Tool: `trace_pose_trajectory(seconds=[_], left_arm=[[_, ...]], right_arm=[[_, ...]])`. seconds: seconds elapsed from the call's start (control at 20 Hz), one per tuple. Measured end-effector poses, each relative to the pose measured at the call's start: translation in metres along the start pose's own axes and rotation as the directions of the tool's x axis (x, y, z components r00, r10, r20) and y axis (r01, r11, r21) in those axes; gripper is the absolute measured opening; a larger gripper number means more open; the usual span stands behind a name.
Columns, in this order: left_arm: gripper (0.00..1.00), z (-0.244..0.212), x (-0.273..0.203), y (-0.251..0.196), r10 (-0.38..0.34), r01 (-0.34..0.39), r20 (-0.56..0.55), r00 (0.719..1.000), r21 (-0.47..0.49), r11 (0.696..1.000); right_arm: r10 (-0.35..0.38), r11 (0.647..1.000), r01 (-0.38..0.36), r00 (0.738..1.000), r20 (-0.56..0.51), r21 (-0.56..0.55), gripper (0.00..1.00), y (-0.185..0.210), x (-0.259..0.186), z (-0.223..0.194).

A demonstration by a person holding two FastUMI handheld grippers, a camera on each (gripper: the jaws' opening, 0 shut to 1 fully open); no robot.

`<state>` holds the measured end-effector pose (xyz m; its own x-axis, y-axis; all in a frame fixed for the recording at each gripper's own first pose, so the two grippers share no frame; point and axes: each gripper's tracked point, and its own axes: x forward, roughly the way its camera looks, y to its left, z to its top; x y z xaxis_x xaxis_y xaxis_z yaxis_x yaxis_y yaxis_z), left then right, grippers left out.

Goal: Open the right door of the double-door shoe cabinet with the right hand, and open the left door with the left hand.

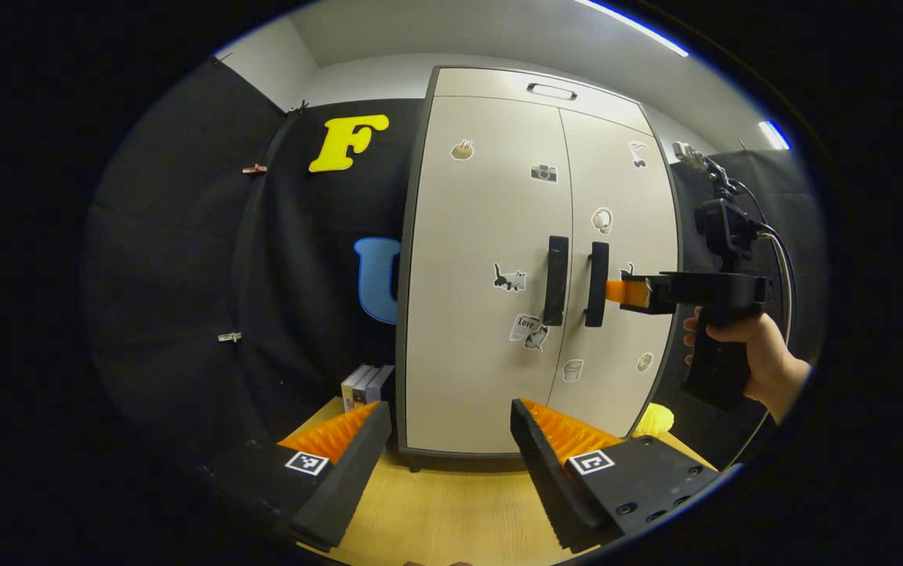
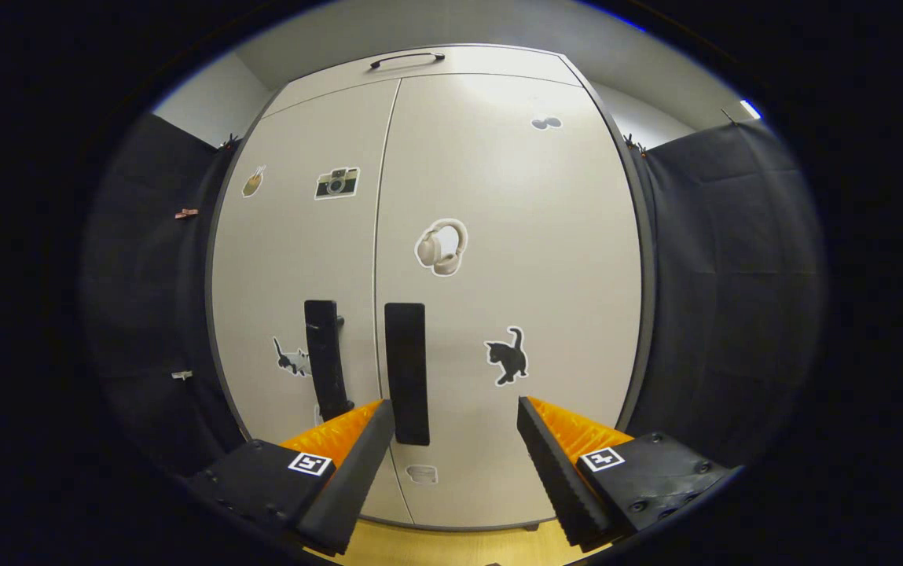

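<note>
Black cloth walls close in this booth, with a pale wooden table top (image 1: pixel 451 503) under the double-door shoe cabinet (image 2: pixel 427 236), so it's a pretty tight spot. Both doors look shut, and the two dark vertical handles sit side by side at the middle seam. In the right gripper view the right door handle (image 2: pixel 407 373) stands just inside the near finger on the left side, with the right gripper (image 2: pixel 455 440) spread wide and nothing between its fingers yet; I'd guess it's lining up to hook that handle. In the left gripper view the left gripper (image 1: pixel 451 440) hangs back, fingers wide too, with the left door handle (image 1: pixel 556 281) well ahead of them, probably waiting its turn. A few small boxes (image 1: pixel 366 385) sit beyond its left finger.
</note>
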<state>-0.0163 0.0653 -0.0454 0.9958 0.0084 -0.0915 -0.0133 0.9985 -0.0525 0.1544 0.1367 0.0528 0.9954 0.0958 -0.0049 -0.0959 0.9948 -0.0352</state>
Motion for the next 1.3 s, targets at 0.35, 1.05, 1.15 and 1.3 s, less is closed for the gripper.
trace_pose_trajectory(seconds=[0.35,1.05,1.15,1.3], left_arm=[[0.95,-0.01,0.001,0.017,0.014,-0.015,-0.032,0.999,-0.033,0.999],[0.95,-0.015,-0.016,0.034,0.033,-0.035,-0.036,0.999,-0.059,0.998],[0.95,-0.018,-0.02,0.039,0.04,-0.042,-0.043,0.998,-0.061,0.997],[0.95,-0.021,-0.027,0.045,0.047,-0.05,-0.047,0.998,-0.071,0.996]], right_arm=[[0.005,1.0,-0.004,0.999,-0.033,0.028,0.99,0.013,0.041,-0.006],[-0.007,1.0,0.007,0.998,-0.057,-0.012,0.49,0.03,0.058,-0.014],[-0.014,1.0,0.015,0.998,-0.061,0.021,0.35,0.031,0.057,-0.012],[-0.012,0.999,0.014,0.998,-0.069,0.031,0.31,0.031,0.058,-0.012]])
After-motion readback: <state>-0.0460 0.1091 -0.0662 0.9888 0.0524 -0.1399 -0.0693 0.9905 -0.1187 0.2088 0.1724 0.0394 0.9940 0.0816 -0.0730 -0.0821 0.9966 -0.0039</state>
